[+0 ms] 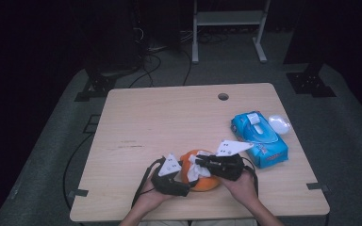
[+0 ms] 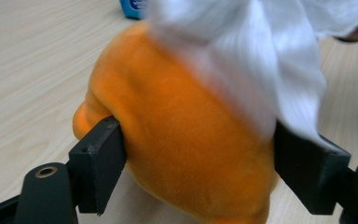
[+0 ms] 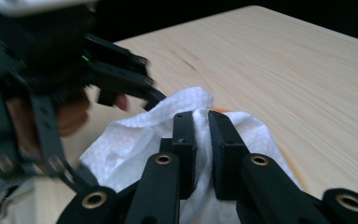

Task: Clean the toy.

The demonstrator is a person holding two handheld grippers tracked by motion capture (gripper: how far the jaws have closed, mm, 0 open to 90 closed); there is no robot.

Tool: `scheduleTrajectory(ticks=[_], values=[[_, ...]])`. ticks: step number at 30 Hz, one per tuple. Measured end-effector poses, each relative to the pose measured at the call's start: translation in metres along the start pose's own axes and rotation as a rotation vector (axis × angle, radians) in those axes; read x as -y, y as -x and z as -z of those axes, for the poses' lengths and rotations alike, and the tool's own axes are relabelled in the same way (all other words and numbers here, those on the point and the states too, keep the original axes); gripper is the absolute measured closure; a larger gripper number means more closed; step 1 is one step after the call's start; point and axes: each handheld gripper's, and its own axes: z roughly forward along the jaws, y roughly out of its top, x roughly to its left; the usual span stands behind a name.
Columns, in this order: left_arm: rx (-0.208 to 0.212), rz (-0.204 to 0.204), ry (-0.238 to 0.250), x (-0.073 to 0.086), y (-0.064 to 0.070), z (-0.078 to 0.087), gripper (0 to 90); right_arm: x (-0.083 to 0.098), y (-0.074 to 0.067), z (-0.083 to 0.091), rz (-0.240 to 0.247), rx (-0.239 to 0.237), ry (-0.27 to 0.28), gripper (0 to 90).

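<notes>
Lab or recording studio, dark room. Light wood tabletop (image 1: 169, 117) with a cable hole (image 1: 223, 96) near its far edge, grey carpet floor (image 1: 353, 141), loose cables (image 1: 151, 61), black stand feet (image 1: 311, 84), white metal frame (image 1: 228, 28) behind.

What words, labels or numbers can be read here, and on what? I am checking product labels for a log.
None can be read.
Blue wipes pack: its printing is too small and blurred to read in the high view.
The corner of the pack in the left gripper view: white marks, illegible.
</notes>
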Motion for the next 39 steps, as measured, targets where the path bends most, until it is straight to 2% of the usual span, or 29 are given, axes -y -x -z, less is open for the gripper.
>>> scheduleTrajectory(ticks=[2, 3, 7, 9, 11, 13, 15, 16, 17, 19, 22, 25, 27, 28, 29, 30, 31, 33, 35, 39], values=[[-0.01, -0.016, 0.0, 0.0, 0.003, 0.0, 23.0, -0.003, -0.005, -0.003, 0.028, -0.001, -0.011, 81.1], [-0.007, -0.01, 0.005, 0.0, 0.003, 0.0, 23.3, -0.004, -0.005, -0.003, 0.037, 0.007, -0.018, 81.1], [-0.001, -0.015, 0.016, 0.001, 0.002, 0.0, 23.6, 0.002, 0.015, 0.008, -0.013, 0.049, -0.015, 81.1], [-0.001, -0.025, 0.016, -0.001, 0.004, 0.0, 23.6, 0.005, 0.019, 0.013, -0.039, 0.045, -0.011, 81.1], [-0.003, -0.032, 0.013, -0.001, 0.006, -0.002, 23.6, 0.003, 0.014, 0.013, -0.026, 0.051, -0.007, 81.0], [-0.001, -0.038, 0.006, -0.001, 0.008, -0.003, 23.8, 0.0, 0.002, 0.007, -0.008, -0.006, 0.003, 81.1], [-0.007, -0.045, -0.011, -0.001, 0.008, -0.003, 23.9, -0.002, -0.008, -0.002, 0.028, -0.036, -0.018, 81.0], [-0.007, -0.04, -0.012, 0.0, 0.007, -0.003, 24.0, -0.002, -0.011, -0.004, 0.052, -0.026, -0.032, 81.0], [-0.008, -0.029, -0.009, 0.002, 0.006, -0.002, 24.6, -0.002, -0.01, -0.005, 0.056, -0.022, -0.036, 81.1], [-0.007, -0.016, -0.02, 0.004, 0.003, -0.002, 24.9, -0.001, -0.003, 0.0, 0.017, -0.015, -0.027, 81.1], [0.006, 0.01, -0.026, 0.008, -0.003, -0.002, 24.9, 0.005, 0.013, 0.012, -0.014, 0.038, -0.028, 81.1], [0.025, 0.02, 0.003, 0.006, -0.007, 0.001, 22.6, 0.013, 0.028, 0.023, -0.058, 0.052, -0.019, 81.1], [0.018, 0.006, 0.04, 0.003, -0.006, 0.004, 17.7, 0.014, 0.028, 0.022, -0.068, 0.048, -0.012, 81.0], [0.017, 0.006, 0.059, 0.0, -0.006, 0.004, 15.6, 0.014, 0.027, 0.02, -0.071, 0.035, -0.009, 81.0], [0.018, -0.001, 0.062, -0.002, -0.005, 0.004, 13.2, 0.014, 0.024, 0.015, -0.08, 0.001, 0.003, 81.0], [0.009, -0.012, 0.054, -0.002, -0.004, 0.002, 12.8, 0.013, 0.02, 0.01, -0.073, -0.016, 0.002, 81.0], [-0.001, -0.023, 0.039, -0.001, -0.004, 0.001, 12.7, 0.012, 0.015, 0.006, -0.054, -0.016, -0.006, 80.9], [0.001, -0.019, 0.044, 0.003, -0.005, 0.0, 14.1, 0.01, 0.01, 0.003, -0.019, -0.002, -0.018, 80.9], [0.003, 0.001, 0.04, 0.006, -0.008, 0.001, 18.9, 0.011, 0.015, 0.005, -0.035, -0.005, -0.016, 81.0], [-0.004, 0.033, 0.028, 0.01, -0.012, 0.0, 22.0, 0.016, 0.029, 0.015, -0.086, 0.027, -0.027, 81.0]])
